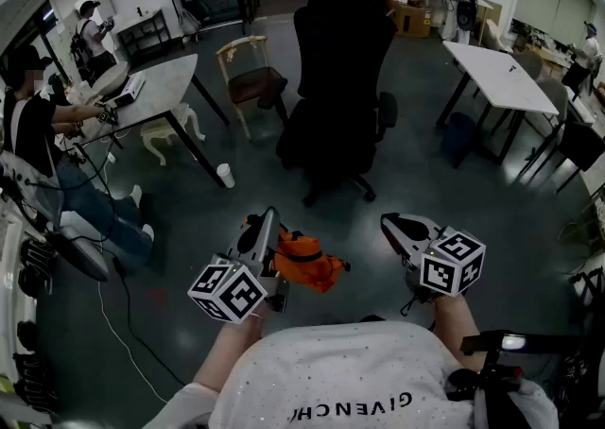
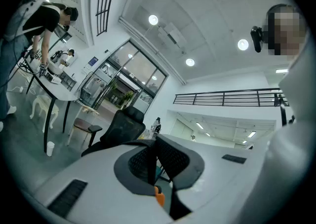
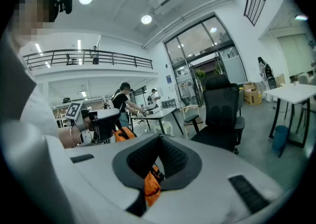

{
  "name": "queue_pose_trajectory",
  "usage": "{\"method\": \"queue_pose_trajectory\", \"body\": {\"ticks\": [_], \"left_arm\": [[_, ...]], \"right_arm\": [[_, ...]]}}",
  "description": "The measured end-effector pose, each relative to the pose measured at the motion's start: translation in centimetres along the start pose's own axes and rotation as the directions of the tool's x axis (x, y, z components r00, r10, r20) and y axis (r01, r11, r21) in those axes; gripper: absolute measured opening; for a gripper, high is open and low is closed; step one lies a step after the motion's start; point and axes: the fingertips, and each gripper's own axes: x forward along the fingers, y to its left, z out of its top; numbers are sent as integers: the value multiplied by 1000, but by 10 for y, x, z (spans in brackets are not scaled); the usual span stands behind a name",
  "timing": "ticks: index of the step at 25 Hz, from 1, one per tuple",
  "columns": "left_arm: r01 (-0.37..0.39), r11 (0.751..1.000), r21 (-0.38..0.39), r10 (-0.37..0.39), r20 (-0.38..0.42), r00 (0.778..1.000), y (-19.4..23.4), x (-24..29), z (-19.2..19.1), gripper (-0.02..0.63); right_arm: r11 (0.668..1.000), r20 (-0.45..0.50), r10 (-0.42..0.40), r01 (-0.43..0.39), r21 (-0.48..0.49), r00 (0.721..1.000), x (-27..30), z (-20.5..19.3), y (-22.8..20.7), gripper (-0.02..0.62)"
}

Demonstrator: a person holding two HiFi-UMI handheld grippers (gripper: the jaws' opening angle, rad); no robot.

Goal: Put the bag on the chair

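Observation:
An orange bag (image 1: 307,263) hangs above the floor in front of me, at the tip of my left gripper (image 1: 270,221). That gripper (image 2: 157,145) is shut, and a bit of the orange bag (image 2: 159,198) shows just under its jaws. My right gripper (image 1: 389,223) is level with it to the right, apart from the bag. Its jaws (image 3: 160,142) are closed together, and the orange bag (image 3: 150,184) shows through the gap below them. The black office chair (image 1: 336,87) stands farther ahead; it also shows as the chair (image 2: 121,127) and the chair (image 3: 223,114) in the two gripper views.
A wooden chair (image 1: 250,77) stands left of the office chair. A white table (image 1: 151,87) with a seated person (image 1: 38,144) is at the left, a paper cup (image 1: 224,175) by its leg. Another white table (image 1: 501,73) and a blue bin (image 1: 458,137) are at the right.

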Motion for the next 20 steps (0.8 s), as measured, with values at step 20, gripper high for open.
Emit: {"method": "queue_pose_trajectory", "body": {"ticks": [20], "left_arm": [[-24,999,-42,23,-5,1000,18,-8,-3,-2]], "right_arm": [[998,-20,-56,57,40,998,14,-9,-18,-2]]}}
